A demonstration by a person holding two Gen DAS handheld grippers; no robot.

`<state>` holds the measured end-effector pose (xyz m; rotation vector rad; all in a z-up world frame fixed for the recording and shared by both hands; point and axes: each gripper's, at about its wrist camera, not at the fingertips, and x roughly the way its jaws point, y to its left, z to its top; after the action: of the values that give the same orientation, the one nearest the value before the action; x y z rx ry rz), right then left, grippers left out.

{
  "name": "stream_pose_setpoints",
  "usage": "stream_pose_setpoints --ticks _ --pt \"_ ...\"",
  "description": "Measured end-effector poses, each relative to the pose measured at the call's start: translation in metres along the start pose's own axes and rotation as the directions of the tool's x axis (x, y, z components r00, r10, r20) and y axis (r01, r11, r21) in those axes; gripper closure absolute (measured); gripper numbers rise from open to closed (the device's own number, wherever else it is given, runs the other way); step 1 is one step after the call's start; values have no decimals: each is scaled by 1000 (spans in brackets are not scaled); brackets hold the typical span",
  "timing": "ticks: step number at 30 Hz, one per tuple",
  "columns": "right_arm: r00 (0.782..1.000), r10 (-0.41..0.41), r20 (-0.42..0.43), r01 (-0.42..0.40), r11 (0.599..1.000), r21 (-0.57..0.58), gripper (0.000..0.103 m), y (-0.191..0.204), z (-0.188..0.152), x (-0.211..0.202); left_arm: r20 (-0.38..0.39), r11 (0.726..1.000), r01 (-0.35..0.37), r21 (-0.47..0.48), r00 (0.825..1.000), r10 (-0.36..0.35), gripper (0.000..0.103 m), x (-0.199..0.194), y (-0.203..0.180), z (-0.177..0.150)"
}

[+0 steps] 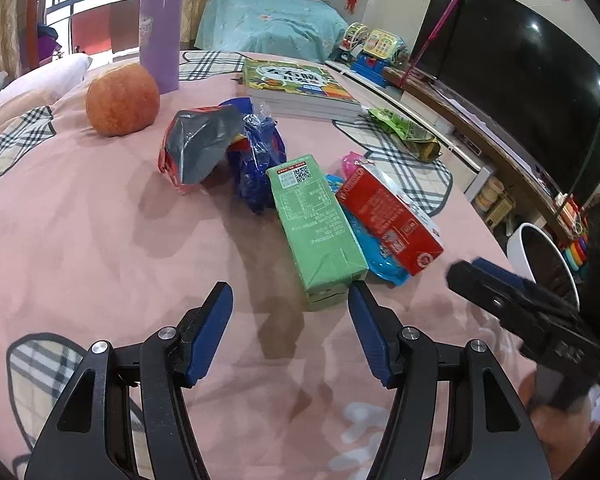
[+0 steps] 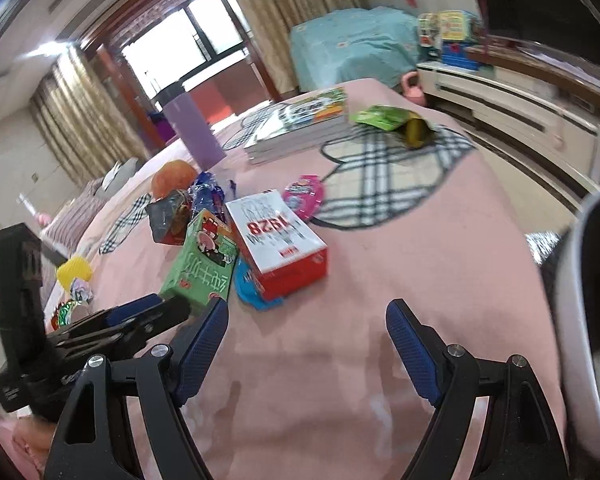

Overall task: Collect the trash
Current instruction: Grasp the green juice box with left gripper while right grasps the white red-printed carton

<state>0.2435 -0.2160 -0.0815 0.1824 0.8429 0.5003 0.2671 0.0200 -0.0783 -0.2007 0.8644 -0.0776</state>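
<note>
Left wrist – green carton (image 1: 318,228) near left gripper (image 1: 290,300)

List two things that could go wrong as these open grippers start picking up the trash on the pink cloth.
1. The left gripper is nearest the green carton, which lies against the red box and over a blue wrapper; grabbing it may drag those along.
2. The apple and books sit near the wrappers and could be mistaken for trash.

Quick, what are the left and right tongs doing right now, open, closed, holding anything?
Left tongs: open, empty, near the green carton.
Right tongs: open, empty.
</note>
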Motion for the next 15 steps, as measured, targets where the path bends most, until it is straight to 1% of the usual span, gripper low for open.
stream_pose_setpoints --ticks 3,6,9,11,12,13,15 --pt "999 7 -33 -8 999 -32 20 3 9 18 11 1000 -14 5 1000 14 42 -2 3 1" --pt "998 28 -59 -31 998 -47 20 3 16 30 4 1000 2 -1 1000 -2 42 -3 4 1" --pt "997 32 -74 -37 997 -73 20 6 21 39 -1 1000 12 1 1000 -12 42 -4 3 0" --pt "995 50 -85 -56 996 -69 22 7 24 45 -1 1000 26 -7 1000 -26 42 -6 3 1" --pt "994 56 -92 -62 996 -58 30 6 25 47 0 999 31 -8 1000 -31 42 -7 2 2" --pt "993 61 -99 -66 997 -49 48 5 26 48 1 999 33 -6 999 -33 42 -8 1 2" --pt "993 61 -101 -65 997 -38 48 2 25 48 1 999 41 5 999 -41 42 -10 -3 1"
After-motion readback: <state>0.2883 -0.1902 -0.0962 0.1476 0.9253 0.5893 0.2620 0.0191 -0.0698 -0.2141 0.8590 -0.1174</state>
